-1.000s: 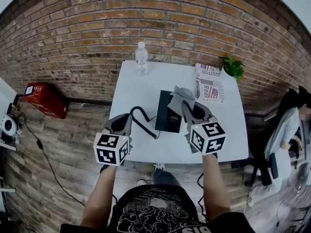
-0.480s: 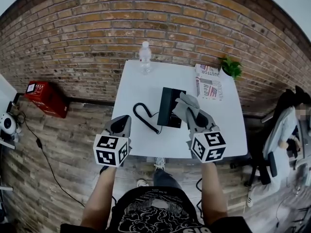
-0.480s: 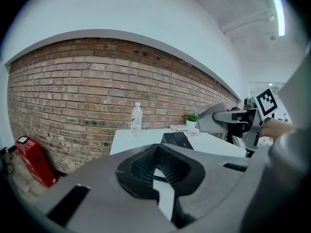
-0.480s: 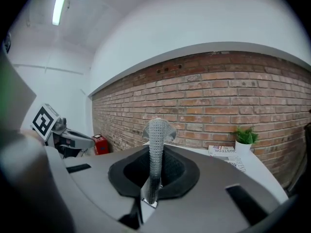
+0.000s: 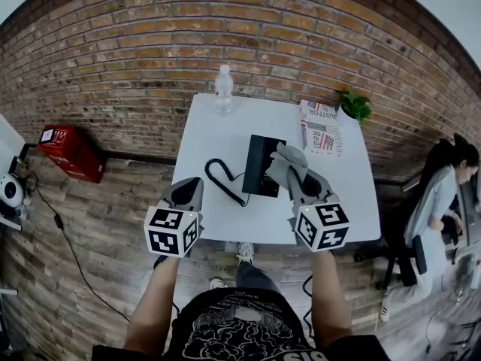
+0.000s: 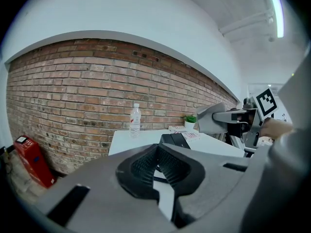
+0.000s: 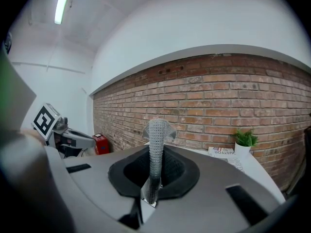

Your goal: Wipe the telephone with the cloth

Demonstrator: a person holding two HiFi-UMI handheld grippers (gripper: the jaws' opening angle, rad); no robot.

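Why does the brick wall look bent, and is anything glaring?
Head view: the wide lens bows the brick wall into an arc. Right gripper view: the cloth is crisp, a ceiling lamp glares top left. Left gripper view: dark rounded corners.

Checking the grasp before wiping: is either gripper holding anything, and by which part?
The right gripper pinches the cloth by a bunched fold; the left gripper holds nothing.
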